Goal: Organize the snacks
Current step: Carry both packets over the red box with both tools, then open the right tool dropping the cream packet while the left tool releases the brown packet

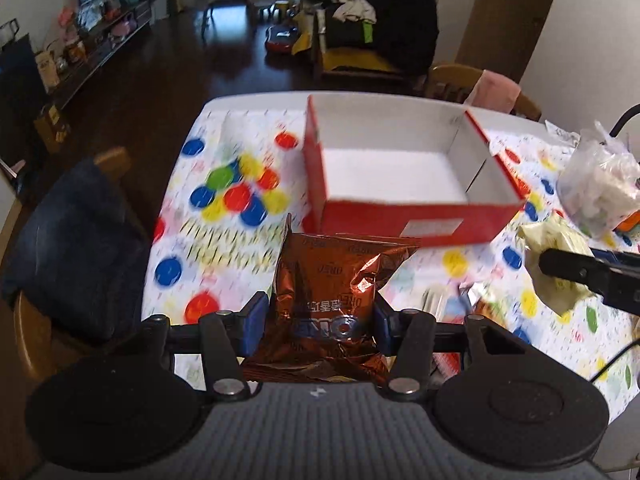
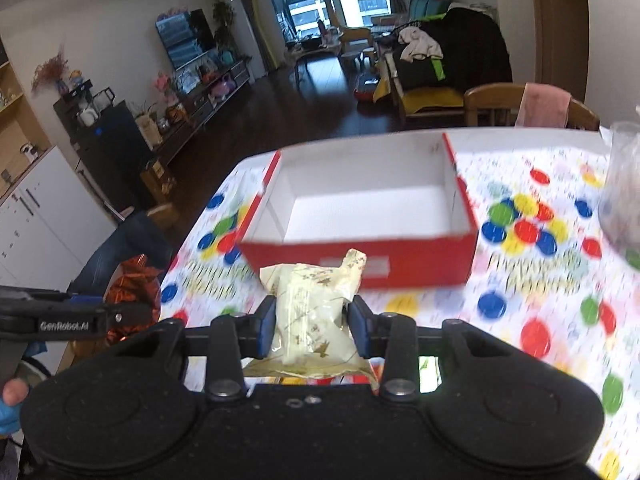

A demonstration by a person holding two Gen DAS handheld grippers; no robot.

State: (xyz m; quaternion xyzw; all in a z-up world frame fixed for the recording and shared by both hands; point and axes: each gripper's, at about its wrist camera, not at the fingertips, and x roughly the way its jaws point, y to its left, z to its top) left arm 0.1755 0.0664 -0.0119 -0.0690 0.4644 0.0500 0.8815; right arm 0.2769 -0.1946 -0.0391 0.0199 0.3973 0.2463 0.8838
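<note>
left claw [image 1: 318,316]: I am clamping it on the brown foil snack bag [image 1: 332,292], pads pinching the bag's lower body from both sides, top seam sticking up free.
right claw [image 2: 312,322]: I am gripping the cream wrapped pastry [image 2: 312,300] across its middle, twisted end poking up toward the box.
where the snacks are: both are hanging in my claws off the table [image 2: 540,300], just short of the near wall of the red box [image 2: 360,264]; the box is sitting open and empty on the table.
foil bag handling: I am judging it light, puffy, crinkly, slick foil; contents probably crushable, so a gentle squeeze low on the body is suiting it better than the thin seam.
pastry handling: I am reading it as soft, light, a squashy pillow shape in thin glossy film; a mid-body hold is working, harder pressure would likely be denting it.
box: stiff cardboard, red outside, white inside, straight walls, rectangular.
table cover: smooth sheet with bright coloured dots, looking slippery.
other clutter: a clear plastic bag [image 1: 600,192] of white stuff is sitting at the right, well apart from the box; more wrappers are lying blurred below my right claw, cannot tell what.
</note>
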